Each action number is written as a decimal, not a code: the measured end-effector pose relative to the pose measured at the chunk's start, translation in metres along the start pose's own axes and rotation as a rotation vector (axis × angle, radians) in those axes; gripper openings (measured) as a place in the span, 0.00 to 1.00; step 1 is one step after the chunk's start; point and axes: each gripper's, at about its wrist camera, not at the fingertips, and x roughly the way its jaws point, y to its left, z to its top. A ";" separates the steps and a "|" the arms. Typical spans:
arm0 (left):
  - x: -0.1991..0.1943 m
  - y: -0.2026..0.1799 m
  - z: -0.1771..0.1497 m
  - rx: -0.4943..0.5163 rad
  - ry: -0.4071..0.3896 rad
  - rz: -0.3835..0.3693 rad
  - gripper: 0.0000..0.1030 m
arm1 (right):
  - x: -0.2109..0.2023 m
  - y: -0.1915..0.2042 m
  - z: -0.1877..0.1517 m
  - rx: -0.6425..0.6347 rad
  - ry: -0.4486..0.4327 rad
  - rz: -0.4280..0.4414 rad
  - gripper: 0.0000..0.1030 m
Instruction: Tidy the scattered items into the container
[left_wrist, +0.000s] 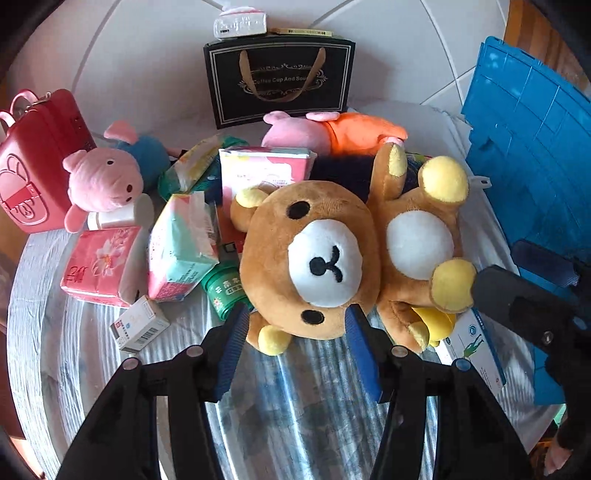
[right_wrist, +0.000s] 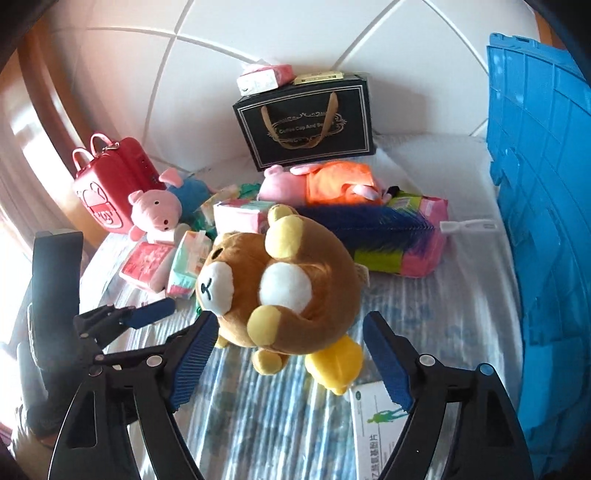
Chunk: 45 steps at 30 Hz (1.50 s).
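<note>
Bear (left_wrist: 317, 258) on its back mid-heap on the ribbed mat (left_wrist: 288, 406), head toward left gripper (left_wrist: 295, 332), belly up, yellow feet pointing off to the right. Yellow plush bit (right_wrist: 334, 363) tucked under its lower body; can't tell if part of it. Left gripper fingers apart, blue pads either side of the chin/ear area, looks like no squeeze on the fur; head wider than the gap. Right gripper (right_wrist: 291, 354) fingers wide apart, framing the rump from the other side, nothing pinched. Seen from left cam, a right finger (left_wrist: 517, 295) sits just beside one yellow foot, touching or nearly, can't say which. Around bear: pink tissue pack (left_wrist: 99, 266), mint pack (left_wrist: 181, 243), green jar (left_wrist: 221, 288) touching its cheek, small white box (left_wrist: 138, 330) near left pad, white/green carton (right_wrist: 380, 432) partly under the yellow bit. Further out: pig in blue (left_wrist: 107, 177), pig in orange (left_wrist: 332, 133), blue brush (right_wrist: 369, 225) over a pink-green pack (right_wrist: 406, 258), red case (left_wrist: 33, 173), black bag (left_wrist: 280, 81). Blue crate (right_wrist: 546, 221) at right edge, only outer wall showing, opening out of view. Step, prob.: getting hold of bear, not yet gripped, nothing visibly binned. Next calls for: closing on a narrow part (arm, foot, ear) rather than the head, lifting clear w/o dragging jar or carton, then carrying rightward over crate rim.
</note>
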 end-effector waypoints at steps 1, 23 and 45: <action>0.006 0.000 0.001 -0.003 0.020 -0.015 0.52 | 0.007 0.002 0.004 0.000 0.011 -0.007 0.80; 0.063 -0.025 0.007 0.064 -0.006 -0.007 0.85 | 0.095 -0.045 0.014 0.073 0.104 0.028 0.82; -0.003 -0.030 -0.051 0.040 -0.059 -0.023 0.80 | 0.013 -0.015 -0.017 0.020 0.088 0.028 0.74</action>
